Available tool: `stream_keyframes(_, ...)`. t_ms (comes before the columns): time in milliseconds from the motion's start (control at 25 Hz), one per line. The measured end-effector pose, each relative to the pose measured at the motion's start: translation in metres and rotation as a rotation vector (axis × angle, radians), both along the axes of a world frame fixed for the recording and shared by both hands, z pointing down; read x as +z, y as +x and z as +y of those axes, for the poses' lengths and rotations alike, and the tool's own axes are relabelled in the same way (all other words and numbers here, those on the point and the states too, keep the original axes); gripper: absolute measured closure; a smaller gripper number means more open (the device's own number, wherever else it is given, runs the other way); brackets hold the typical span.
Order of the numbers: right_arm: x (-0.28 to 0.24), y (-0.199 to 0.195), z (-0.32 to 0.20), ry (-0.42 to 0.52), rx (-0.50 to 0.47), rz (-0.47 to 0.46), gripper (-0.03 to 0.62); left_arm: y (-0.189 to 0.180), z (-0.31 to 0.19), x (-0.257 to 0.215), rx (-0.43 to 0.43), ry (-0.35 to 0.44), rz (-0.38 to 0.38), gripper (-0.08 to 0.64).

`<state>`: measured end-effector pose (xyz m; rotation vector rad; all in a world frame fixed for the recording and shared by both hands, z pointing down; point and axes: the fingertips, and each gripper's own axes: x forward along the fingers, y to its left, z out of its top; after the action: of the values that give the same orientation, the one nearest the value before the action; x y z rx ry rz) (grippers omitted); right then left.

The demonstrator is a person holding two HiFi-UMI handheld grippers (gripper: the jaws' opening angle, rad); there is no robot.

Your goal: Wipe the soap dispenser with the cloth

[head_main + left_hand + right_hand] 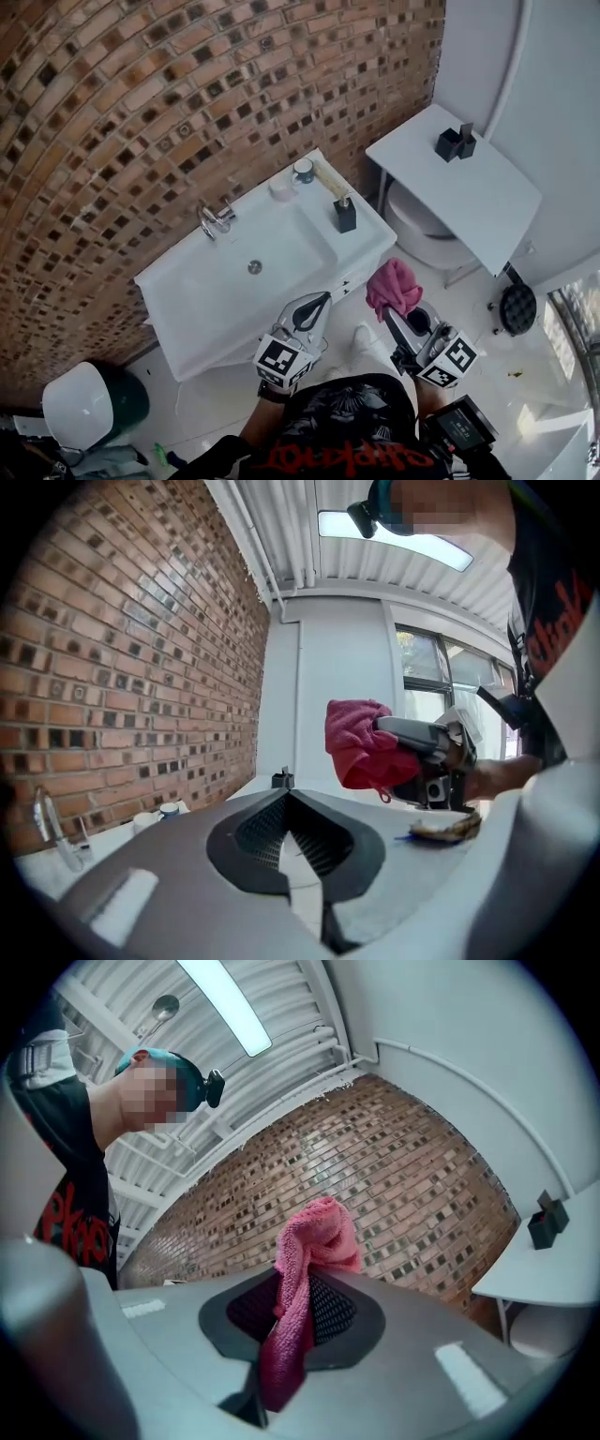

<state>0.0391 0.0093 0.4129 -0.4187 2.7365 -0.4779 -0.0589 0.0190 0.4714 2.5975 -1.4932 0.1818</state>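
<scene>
Head view steeply down over sink (178,281); claw views near-level; all share brick wall (141,112).

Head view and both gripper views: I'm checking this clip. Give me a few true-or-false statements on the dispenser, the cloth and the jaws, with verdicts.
1. The black soap dispenser stands on the white sink counter, right of the basin. True.
2. The right gripper has its jaws clamped on a pink terry cloth. True.
3. The left gripper holds the dispenser. False: its jaws are shut on nothing.
4. The cloth is pressed against the dispenser. False: it is held in the air, apart from the dispenser and off the counter.
5. A chrome tap sits at the basin's wall side. True.
</scene>
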Motion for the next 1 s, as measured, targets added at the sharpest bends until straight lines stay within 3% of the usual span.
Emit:
stream_keyframes(320, 0.012, -0.019, 0.103, -0.064, -0.022, 0.083, 0.537, -0.007, 0.097, 0.034, -0.009, -0.104, 0.133, 0.558)
stream_keyframes(440, 0.017, -0.017, 0.124, -0.082, -0.020, 0.091, 0.537, -0.004, 0.117, 0.030, -0.010, -0.116, 0.151, 0.558)
stream_keyframes(840, -0.006, 0.011, 0.128, -0.045, -0.034, 0.053, 0.536, 0.010, 0.115, -0.016, -0.108, -0.065, 0.183, 0.558)
stream_keyframes(1000, -0.005, 0.025, 0.124, -0.059, -0.028, 0.040, 0.537, 0.030, 0.120, -0.021, -0.096, -0.065, 0.172, 0.558)
